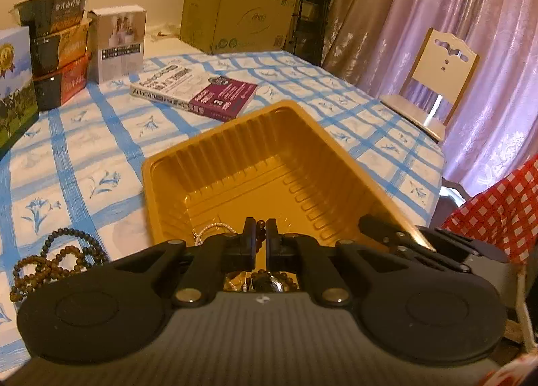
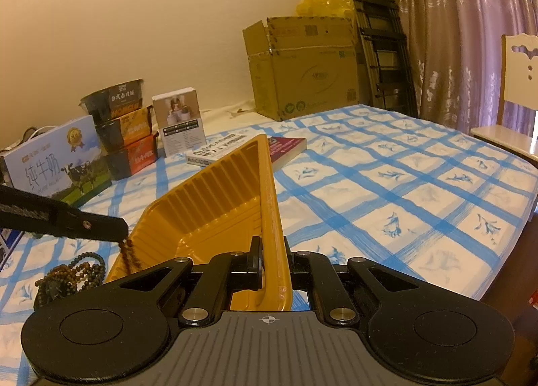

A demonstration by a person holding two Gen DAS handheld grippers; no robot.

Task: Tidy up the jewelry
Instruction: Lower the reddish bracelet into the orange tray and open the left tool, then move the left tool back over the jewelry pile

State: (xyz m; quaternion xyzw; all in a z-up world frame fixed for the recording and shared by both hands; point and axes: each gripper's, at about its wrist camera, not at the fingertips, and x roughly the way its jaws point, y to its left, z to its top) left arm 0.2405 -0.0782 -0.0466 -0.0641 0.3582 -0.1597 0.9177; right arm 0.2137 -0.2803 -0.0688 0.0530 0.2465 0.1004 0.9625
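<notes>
A yellow plastic tray point(image 1: 255, 157) stands on the blue-checked tablecloth. My left gripper point(image 1: 260, 228) is shut on a dark reddish bead bracelet point(image 1: 261, 225) and holds it over the tray's near end; from the right wrist view the bracelet point(image 2: 129, 253) hangs from its tip point(image 2: 117, 229). A white pearl strand point(image 1: 212, 229) lies in the tray. My right gripper point(image 2: 270, 251) is shut on the tray's right wall point(image 2: 269, 204). A heap of brown bead necklaces point(image 1: 57, 258) lies on the cloth left of the tray, seen also in the right wrist view point(image 2: 70, 276).
An AutoCAD book point(image 1: 195, 91) lies beyond the tray. Stacked food bowls point(image 1: 57, 46), a milk carton box point(image 1: 15, 83) and a small white box point(image 1: 119, 43) stand at the far left. Cardboard boxes point(image 1: 238, 2) at the back. A chair point(image 1: 433, 76) stands at the right table edge.
</notes>
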